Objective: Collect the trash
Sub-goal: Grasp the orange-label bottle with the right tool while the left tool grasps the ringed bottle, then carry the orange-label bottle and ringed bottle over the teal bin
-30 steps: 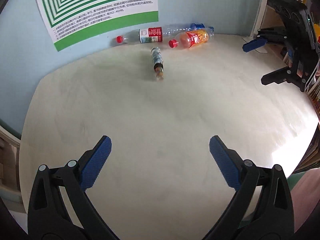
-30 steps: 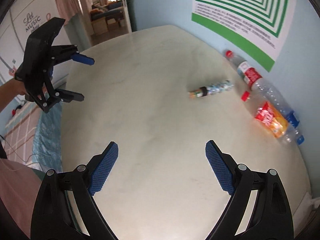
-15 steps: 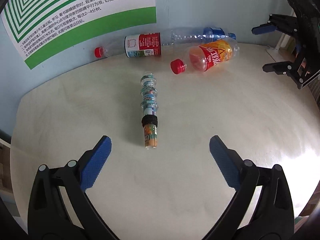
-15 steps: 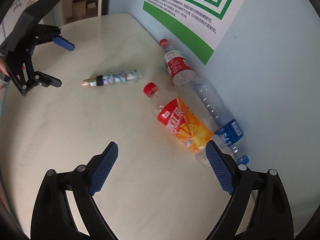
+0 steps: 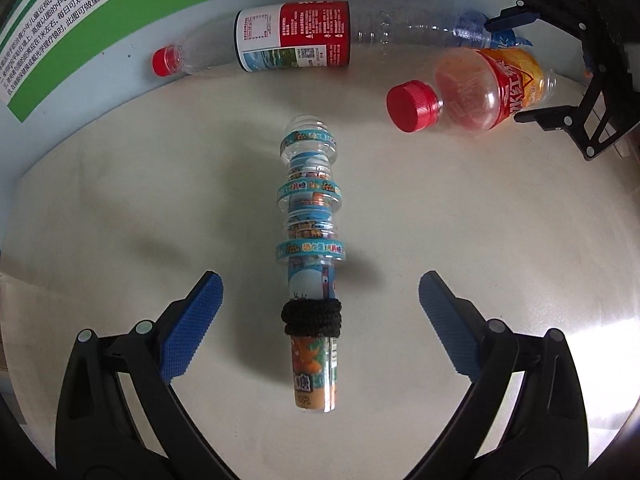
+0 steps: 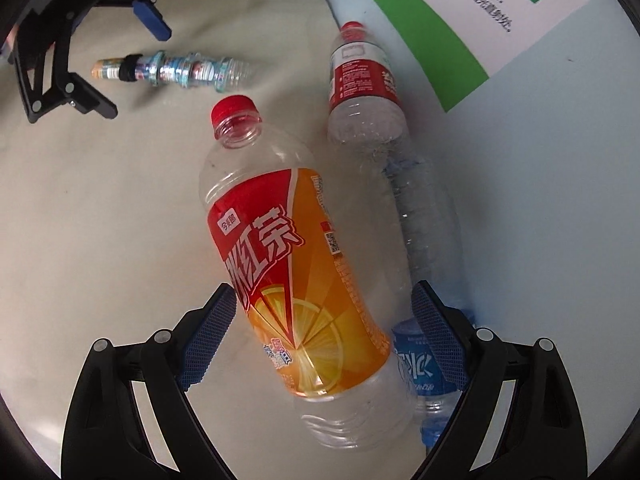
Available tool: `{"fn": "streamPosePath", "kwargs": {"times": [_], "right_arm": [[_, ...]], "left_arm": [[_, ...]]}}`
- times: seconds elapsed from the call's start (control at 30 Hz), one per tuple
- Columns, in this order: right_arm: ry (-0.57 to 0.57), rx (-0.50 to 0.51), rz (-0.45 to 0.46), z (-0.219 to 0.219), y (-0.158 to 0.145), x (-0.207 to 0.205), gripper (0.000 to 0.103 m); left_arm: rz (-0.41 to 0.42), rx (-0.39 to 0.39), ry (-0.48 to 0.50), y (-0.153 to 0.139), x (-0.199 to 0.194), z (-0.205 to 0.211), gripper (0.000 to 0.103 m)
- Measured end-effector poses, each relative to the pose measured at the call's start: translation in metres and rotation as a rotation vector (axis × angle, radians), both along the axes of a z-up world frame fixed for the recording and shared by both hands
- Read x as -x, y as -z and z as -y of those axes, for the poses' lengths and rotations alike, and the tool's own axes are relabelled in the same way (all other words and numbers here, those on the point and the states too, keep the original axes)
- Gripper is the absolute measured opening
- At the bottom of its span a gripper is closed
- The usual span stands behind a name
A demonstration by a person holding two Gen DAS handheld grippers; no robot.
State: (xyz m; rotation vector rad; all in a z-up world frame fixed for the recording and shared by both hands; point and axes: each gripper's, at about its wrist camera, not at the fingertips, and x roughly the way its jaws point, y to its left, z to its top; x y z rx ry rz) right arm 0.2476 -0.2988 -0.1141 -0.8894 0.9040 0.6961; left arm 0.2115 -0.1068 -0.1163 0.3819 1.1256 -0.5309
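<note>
Item 1: slim ringed bottle [image 5: 311, 248], clear, colourful printed bands, black band round its lower part; lies flat mid-desk, lengthwise between the fingers of the left hand-held gripper [image 5: 320, 320], whose jaws stand wide and apart from it on both sides.

Item 2: orange tea bottle [image 6: 296, 264], red cap, red-and-orange label; lies on its side, its lower body between the blue pads of the right hand-held gripper [image 6: 320, 332], jaws wide, the left pad just beside the label.

Item 3: water bottle with red label [image 6: 362, 88], red cap, lying against the wall.

Item 4: clear bottle with blue label [image 6: 420, 240], crumpled, beside the tea bottle along the wall.

Support: pale desk [image 5: 500, 240]. Backdrop: blue wall with green-striped poster [image 6: 432, 12].
</note>
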Motion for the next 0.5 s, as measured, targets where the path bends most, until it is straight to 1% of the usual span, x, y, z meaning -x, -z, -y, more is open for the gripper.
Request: {"fn": "streamPosePath", "kwargs": {"times": [0.1, 0.13, 0.17, 0.2, 0.23, 0.27, 0.3, 0.33, 0.37, 0.43, 0.5], "right_arm": [[-0.041, 0.031, 0.002, -0.005, 0.012, -0.001, 0.088], [-0.042, 0.035, -0.015, -0.006, 0.016, -0.002, 0.086], [-0.04, 0.03, -0.034, -0.007, 0.019, -0.003, 0.086], [-0.027, -0.012, -0.053, -0.006, 0.018, -0.005, 0.079], [-0.015, -0.038, -0.088, -0.005, 0.017, -0.008, 0.069], [0.001, -0.052, -0.104, -0.005, 0.016, -0.01, 0.068], [0.01, -0.056, -0.108, -0.005, 0.015, -0.01, 0.064], [0.012, -0.059, -0.11, -0.006, 0.014, -0.008, 0.061], [0.016, -0.073, -0.122, -0.006, 0.012, -0.005, 0.059], [0.026, -0.096, -0.153, -0.007, 0.007, 0.001, 0.058], [0.029, -0.119, -0.178, -0.008, 0.001, 0.008, 0.057]], "left_arm": [[0.006, 0.009, 0.002, 0.002, -0.004, 0.0, 0.094], [0.002, 0.013, -0.001, 0.003, -0.005, 0.0, 0.087], [-0.005, 0.014, -0.003, 0.004, -0.004, -0.001, 0.073], [-0.004, 0.023, -0.007, 0.003, -0.004, -0.001, 0.071], [0.004, 0.022, -0.008, 0.002, -0.004, -0.001, 0.061], [0.01, 0.022, -0.008, 0.0, -0.004, -0.001, 0.052], [0.012, 0.021, -0.004, 0.0, -0.003, -0.002, 0.048], [0.008, 0.027, -0.001, -0.001, -0.002, -0.003, 0.041], [0.006, 0.034, 0.0, -0.001, -0.001, -0.003, 0.03], [0.009, 0.051, 0.007, -0.004, 0.004, -0.006, 0.031], [0.029, 0.057, 0.018, -0.008, 0.011, -0.009, 0.031]]}}
